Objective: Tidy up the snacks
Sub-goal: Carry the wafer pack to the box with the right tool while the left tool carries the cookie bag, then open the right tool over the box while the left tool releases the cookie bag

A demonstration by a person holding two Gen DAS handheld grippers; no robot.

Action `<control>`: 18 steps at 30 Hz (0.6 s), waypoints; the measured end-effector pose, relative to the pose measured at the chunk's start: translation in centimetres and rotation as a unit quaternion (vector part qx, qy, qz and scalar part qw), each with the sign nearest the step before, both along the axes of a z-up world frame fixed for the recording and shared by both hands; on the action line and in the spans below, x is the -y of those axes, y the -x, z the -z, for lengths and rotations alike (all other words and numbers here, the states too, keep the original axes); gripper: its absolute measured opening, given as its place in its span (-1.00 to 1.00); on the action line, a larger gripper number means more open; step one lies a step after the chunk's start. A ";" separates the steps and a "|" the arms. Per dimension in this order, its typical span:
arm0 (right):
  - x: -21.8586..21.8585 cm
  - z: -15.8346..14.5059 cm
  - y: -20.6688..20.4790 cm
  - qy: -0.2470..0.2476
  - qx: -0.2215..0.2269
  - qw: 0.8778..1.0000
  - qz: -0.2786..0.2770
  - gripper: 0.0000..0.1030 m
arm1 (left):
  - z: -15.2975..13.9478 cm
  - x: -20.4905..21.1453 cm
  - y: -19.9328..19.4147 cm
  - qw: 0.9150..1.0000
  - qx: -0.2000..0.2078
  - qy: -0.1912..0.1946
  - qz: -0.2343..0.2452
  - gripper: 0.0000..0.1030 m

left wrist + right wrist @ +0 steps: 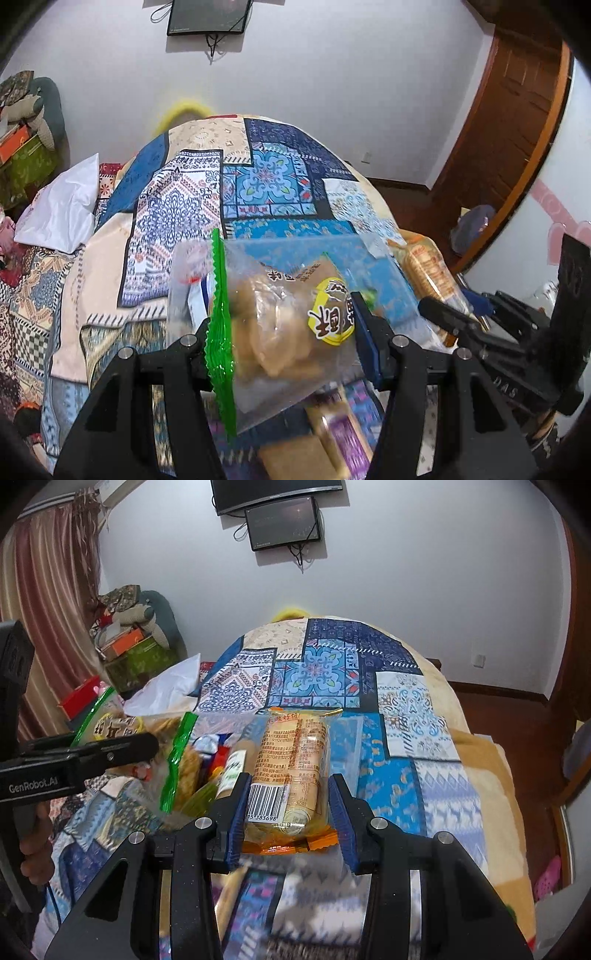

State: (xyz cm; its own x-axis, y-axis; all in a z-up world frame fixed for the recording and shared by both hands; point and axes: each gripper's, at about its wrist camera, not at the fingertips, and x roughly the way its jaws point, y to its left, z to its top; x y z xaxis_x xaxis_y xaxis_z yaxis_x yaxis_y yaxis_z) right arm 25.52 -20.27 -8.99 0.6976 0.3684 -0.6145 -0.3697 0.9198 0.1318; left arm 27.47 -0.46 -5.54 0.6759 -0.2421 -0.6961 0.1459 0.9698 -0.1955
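Note:
My left gripper (286,332) is shut on a clear biscuit bag with a green edge and a yellow label (280,325), held above the patterned bed cover. The bag also shows in the right wrist view (181,760). My right gripper (286,808) is shut on a clear pack of round crackers with a barcode label (295,771), with orange-sealed ends. That cracker pack shows at the right of the left wrist view (428,273). A clear plastic box (365,258) lies on the cover beyond the two packs. Several other snack packs (221,760) lie between the two grippers.
A patchwork blue and cream cover (258,177) spreads over the bed. More snack packs (332,435) lie below my left gripper. A white bag (62,210) sits at the left edge. Boxes (129,650) stack by the wall. A wooden door (517,122) stands at right.

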 end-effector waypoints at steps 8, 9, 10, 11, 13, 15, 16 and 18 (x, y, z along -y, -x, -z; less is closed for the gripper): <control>-0.4 2.4 -5.0 -0.010 -0.034 0.999 0.005 -0.25 | 2.5 0.4 -5.3 1.000 -0.015 -0.010 -0.019 0.11; -0.5 2.7 -5.4 -0.010 -0.038 0.999 0.007 -0.25 | 2.9 0.4 -5.7 1.000 -0.016 -0.010 -0.022 0.11; -0.6 2.9 -5.7 -0.008 -0.040 0.999 0.009 -0.25 | 3.1 0.3 -6.0 0.999 -0.018 -0.009 -0.026 0.11; -0.7 3.1 -5.9 -0.006 -0.042 0.999 0.010 -0.25 | 3.4 0.3 -6.3 0.999 -0.020 -0.006 -0.029 0.11; -0.8 3.4 -6.2 -0.002 -0.045 0.999 0.011 -0.20 | 3.7 0.1 -6.7 0.999 -0.026 0.004 -0.038 0.13; -0.9 3.5 -6.3 0.002 -0.046 0.999 0.013 -0.19 | 4.0 0.0 -6.8 0.999 -0.030 0.008 -0.041 0.18; -0.8 3.5 -6.3 0.003 -0.047 0.999 0.015 -0.19 | 4.0 0.0 -7.0 0.999 -0.032 0.009 -0.043 0.19; -0.4 3.3 -6.3 -0.002 -0.050 0.999 0.015 -0.18 | 3.9 -0.2 -6.8 0.998 -0.033 0.010 -0.047 0.26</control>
State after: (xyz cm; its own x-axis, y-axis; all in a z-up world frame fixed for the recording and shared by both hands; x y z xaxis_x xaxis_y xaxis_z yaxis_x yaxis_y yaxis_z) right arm 31.84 -19.84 -12.31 0.6438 0.3506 -0.6801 -0.3266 0.9297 0.1702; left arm 34.29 -0.31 -9.49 0.6482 -0.1945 -0.7362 0.0412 0.9744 -0.2212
